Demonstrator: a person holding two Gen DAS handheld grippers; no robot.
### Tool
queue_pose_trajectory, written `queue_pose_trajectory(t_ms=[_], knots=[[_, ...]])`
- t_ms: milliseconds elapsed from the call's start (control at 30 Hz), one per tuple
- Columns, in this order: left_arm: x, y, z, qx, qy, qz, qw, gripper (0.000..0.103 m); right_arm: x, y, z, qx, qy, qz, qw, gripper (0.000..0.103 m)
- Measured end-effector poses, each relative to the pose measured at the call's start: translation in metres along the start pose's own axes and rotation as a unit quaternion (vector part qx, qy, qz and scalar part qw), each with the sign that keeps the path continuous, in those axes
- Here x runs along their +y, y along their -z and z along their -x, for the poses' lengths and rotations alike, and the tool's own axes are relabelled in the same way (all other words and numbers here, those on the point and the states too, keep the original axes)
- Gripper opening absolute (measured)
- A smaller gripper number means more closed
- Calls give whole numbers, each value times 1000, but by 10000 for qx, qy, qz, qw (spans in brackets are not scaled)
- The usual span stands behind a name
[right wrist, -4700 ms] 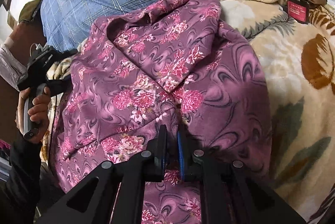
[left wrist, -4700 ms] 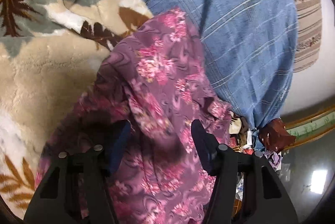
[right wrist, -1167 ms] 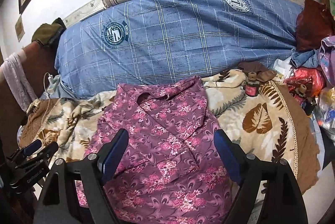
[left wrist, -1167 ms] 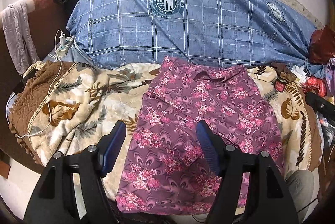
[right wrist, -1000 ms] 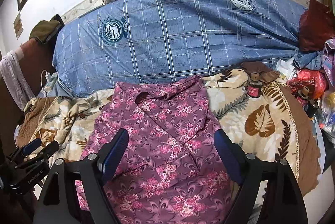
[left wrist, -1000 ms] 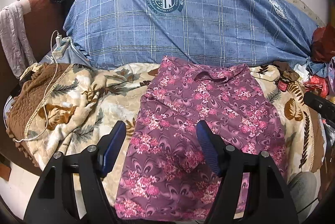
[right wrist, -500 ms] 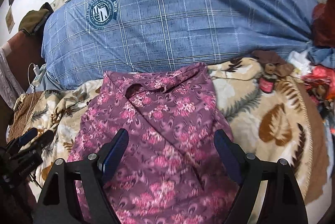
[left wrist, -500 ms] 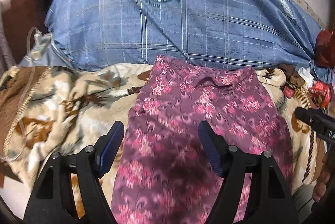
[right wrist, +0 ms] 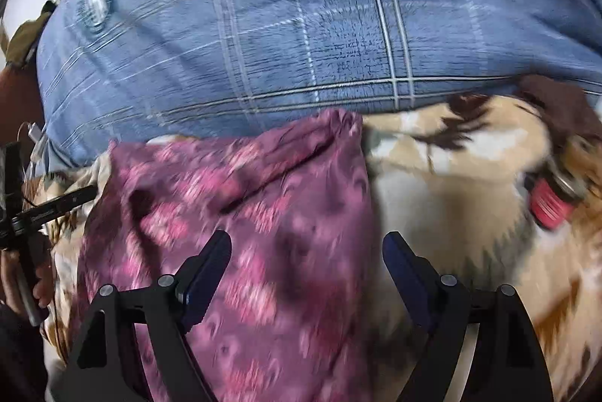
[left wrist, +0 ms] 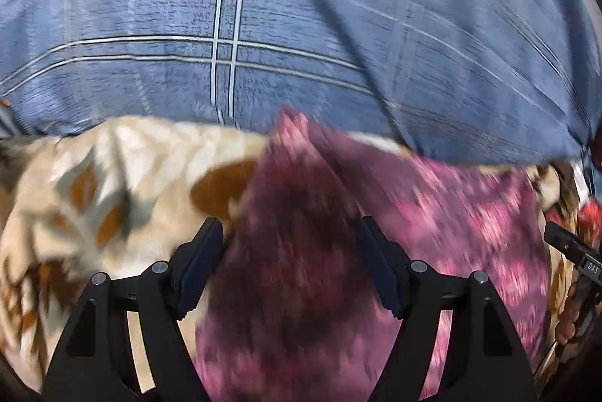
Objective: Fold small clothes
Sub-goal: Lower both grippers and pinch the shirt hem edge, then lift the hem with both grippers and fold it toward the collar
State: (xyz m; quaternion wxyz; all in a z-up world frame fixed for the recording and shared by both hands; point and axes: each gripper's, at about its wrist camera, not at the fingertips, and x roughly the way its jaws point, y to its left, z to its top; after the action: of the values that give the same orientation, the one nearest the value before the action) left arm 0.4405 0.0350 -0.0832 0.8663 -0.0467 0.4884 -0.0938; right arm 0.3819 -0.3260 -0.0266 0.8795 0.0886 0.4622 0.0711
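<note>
So, quick rundown of what my two cams are giving me, and both are pretty motion-blurred:

Left gripper (left wrist: 289,251): jaws spread wide, nothing between them, low over the near-left part of the garment, with the left finger (left wrist: 199,259) right at the cloth's left edge where it meets the blanket.

Right gripper (right wrist: 306,259): also spread wide and holding nothing; the garment's right edge runs down between my fingers, so one finger is over purple cloth and the other over blanket.

Purple floral garment (left wrist: 444,225): lying spread on the blanket, its far edge up against the bottom of the blue pillow. In the right wrist view (right wrist: 233,199) there's a diagonal crease or fold line across the upper part, too smeared to say more.

Leaf-print blanket (left wrist: 94,176): beige with brown and grey leaves, under the garment and showing on both sides of it.

Blue plaid pillow (right wrist: 301,26): big, fills the whole far half of both views, round logo patch on its left end.

Red-capped thing (right wrist: 549,206): sitting on the blanket off to the right, too blurry to name.

Other-hand cameo: my right hand's gripper body shows at the right edge of the left cam, and my left hand shows at the left edge of the right cam.
</note>
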Motion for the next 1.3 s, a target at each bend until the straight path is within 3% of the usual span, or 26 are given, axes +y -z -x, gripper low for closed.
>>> queue_pose_trajectory(t_ms=[67, 167, 200, 233, 267, 300, 333, 400, 467, 600, 700, 767, 867, 1000, 1067, 1167, 1233, 1300], knots=[[5, -13, -17, 109, 90, 106, 9998, 73, -9, -19, -16, 45, -61, -141, 9999, 83], [10, -27, -32, 143, 266, 238, 9993, 73, -18, -47, -42, 138, 44, -220, 9997, 72], [11, -31, -35, 146, 315, 273, 9990, 73, -21, -54, -53, 236, 26, -232, 9994, 67], [11, -34, -38, 177, 345, 286, 9988, 72, -22, -61, -63, 326, 152, -208, 9991, 55], [11, -35, -41, 254, 393, 270, 9985, 57, -21, -64, -70, 380, 296, -106, 9988, 46], [12, -37, -45, 361, 461, 228, 9980, 14, -18, -66, -76, 451, 342, 19, 9984, 25], [13, -37, -48, 518, 536, 204, 9970, 6, -16, -68, -79, 516, 263, 54, 9983, 10], [16, -35, -45, 541, 661, 203, 9961, 5, -13, -69, -75, 496, 352, 169, 9980, 8], [13, -32, -22, 238, 728, 14, 9971, 5, -14, -67, -60, 379, 243, 175, 9988, 7], [32, -23, 41, -262, 1224, 389, 9914, 4, -17, -62, -10, 38, -136, 103, 9998, 6], [42, 11, 114, -610, 1579, 396, 9848, 5, -18, -47, 44, -292, -557, 78, 9980, 5], [46, 41, 158, -764, 1773, 335, 9806, 5, -13, -25, 85, -509, -656, 176, 9964, 5], [40, 103, 221, -1013, 1765, 78, 9790, 5, 1, 22, 149, -759, -759, 375, 9935, 5], [43, 183, 248, -857, 1608, 21, 9833, 5, 14, 110, 218, -974, -825, 553, 9903, 5], [53, 223, 229, -435, 1471, 232, 9879, 5, 18, 145, 224, -896, -701, 526, 9921, 5], [48, 280, 189, 144, 967, 325, 9947, 5, 20, 205, 197, -439, -256, 247, 9984, 5], [48, 299, 176, 273, 877, 533, 9943, 5, 26, 239, 171, -147, 255, 198, 9994, 5], [48, 303, 180, 144, 934, 764, 9926, 5, 28, 256, 156, 17, 333, -31, 9994, 5]])
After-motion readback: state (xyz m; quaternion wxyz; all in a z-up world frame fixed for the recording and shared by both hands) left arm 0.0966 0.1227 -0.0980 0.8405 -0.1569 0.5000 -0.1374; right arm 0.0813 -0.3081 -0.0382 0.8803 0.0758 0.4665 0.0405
